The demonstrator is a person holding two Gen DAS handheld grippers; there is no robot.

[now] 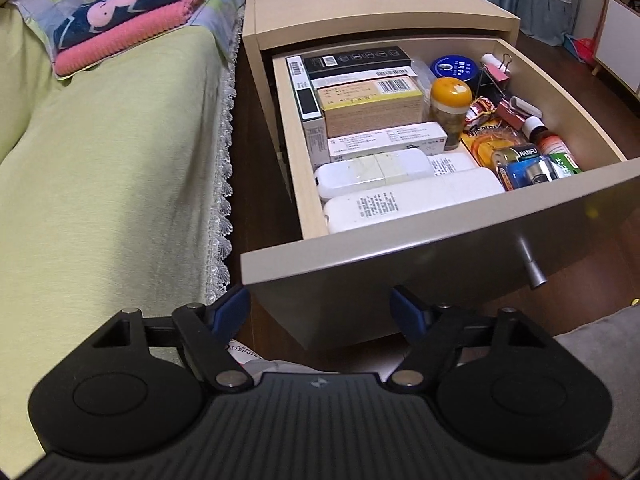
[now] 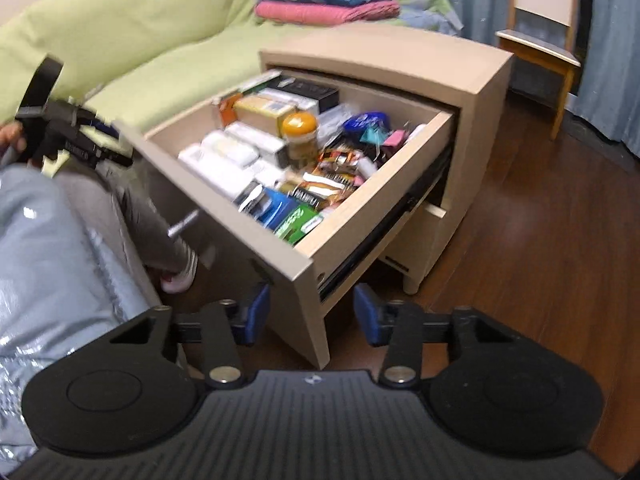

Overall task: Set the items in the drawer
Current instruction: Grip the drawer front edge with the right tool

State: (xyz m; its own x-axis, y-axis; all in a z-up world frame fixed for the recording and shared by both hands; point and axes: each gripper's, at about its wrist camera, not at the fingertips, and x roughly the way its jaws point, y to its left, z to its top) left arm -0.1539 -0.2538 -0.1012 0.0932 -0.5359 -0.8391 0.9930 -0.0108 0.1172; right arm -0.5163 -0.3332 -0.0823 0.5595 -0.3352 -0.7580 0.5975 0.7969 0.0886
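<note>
Nearest, the left gripper (image 1: 320,310) and the right gripper (image 2: 308,312) both hang with jaws apart and nothing between them, short of the drawer (image 1: 420,256) front. Beyond, the drawer stands pulled out of the nightstand (image 1: 360,4), crowded with boxes (image 1: 372,108), a yellow-capped jar (image 1: 450,110) and batteries (image 1: 528,170). Judging by this, the placing looks done, and only closing remains.
</note>
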